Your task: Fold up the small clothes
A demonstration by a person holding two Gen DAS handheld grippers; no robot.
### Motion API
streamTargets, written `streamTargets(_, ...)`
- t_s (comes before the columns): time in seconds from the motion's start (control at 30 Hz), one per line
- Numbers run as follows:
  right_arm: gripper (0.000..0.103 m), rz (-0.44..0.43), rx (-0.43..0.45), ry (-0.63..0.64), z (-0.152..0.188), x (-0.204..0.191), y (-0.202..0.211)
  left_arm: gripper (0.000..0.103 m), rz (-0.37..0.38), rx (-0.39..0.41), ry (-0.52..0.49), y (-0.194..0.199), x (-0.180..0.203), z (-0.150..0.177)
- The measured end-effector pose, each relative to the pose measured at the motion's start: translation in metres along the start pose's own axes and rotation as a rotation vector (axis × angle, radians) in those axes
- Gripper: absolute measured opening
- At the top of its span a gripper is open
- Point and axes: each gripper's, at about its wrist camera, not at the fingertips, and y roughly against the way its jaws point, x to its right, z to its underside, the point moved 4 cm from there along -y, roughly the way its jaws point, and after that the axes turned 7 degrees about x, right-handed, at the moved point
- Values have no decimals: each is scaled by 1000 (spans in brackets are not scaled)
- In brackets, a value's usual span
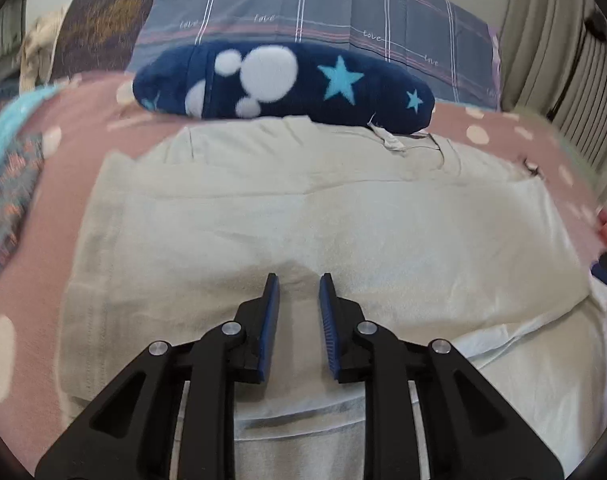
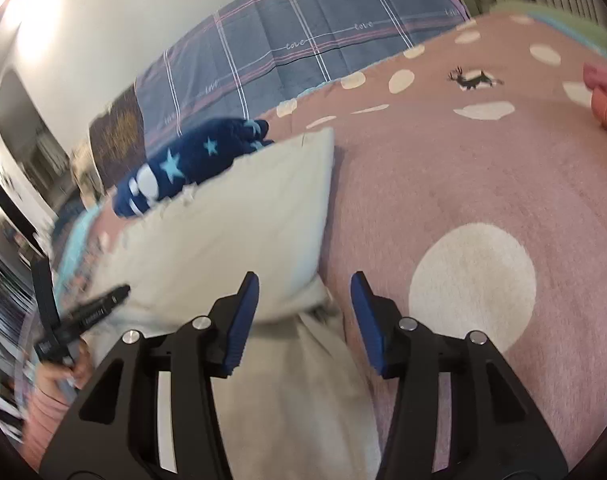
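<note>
We are smoothing the pale cream cotton garment (image 1: 303, 216) lying mid-bed on the pink dotted blanket (image 2: 463, 184); left hand-held gripper (image 1: 299, 280) narrowly parted, empty; right hand-held gripper (image 2: 305, 280) half-open, straddling the folded edge without pinching it.

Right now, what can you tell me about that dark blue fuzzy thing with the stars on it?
The navy fleece item looks soft and plush, printed with white round blobs and light blue stars, with a seam crossing it near one end. It lies bunched into a long roll on the pink dotted blanket, in front of the grey plaid pillow. Its near edge rests against or slightly over the far edge of the cream garment. Neither gripper touches it.
</note>
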Motion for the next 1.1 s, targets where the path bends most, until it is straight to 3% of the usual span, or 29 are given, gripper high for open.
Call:
streamTargets(0.13,49,31,-29,-23,-59,3,-28,22,-20,2,-24,2,5,1)
streamTargets(0.23,49,109,-111,-76,-106,7,-78,23,-65,3,-76,1,15,0)
streamTargets(0.4,46,201,-305,-160,-122,8,-143,23,-59,4,-70,0,9,-1)
streamTargets(0.43,44,226,-350,-169,-118,9,-151,23,-56,3,-67,-1,9,-1)
streamTargets(0.47,33,262,-409,-182,-112,10,-160,23,-55,3,-66,-1,9,-1)
streamTargets(0.5,29,307,-427,-183,-110,11,-163,23,-57,3,-69,-1,9,-1)
streamTargets(0.57,2,330,-418,-181,-112,6,-163,23,-64,5,-76,-1,10,-1)
streamTargets(0.67,2,361,-323,-128,-123,-13,-143,23,-61,5,-76,-1,9,-1)
streamTargets(0.8,1,446,-147,94,-132,-49,-111,23,-63,5,-78,-1,9,-1)
streamTargets(0.9,1,601,-118,213,-127,-42,-123,23,-63,5,-74,-1,9,-1)
streamTargets(0.97,0,758,-45,343,-129,-30,-131,23,-60,6,-71,-1,9,-1)
streamTargets(1.03,0,694,-32,394,-125,-27,-133,23,-61,5,-72,-1,9,-1)
streamTargets(1.1,0,574,-36,314,-116,-26,-117,23,-65,5,-75,-1,9,-1)
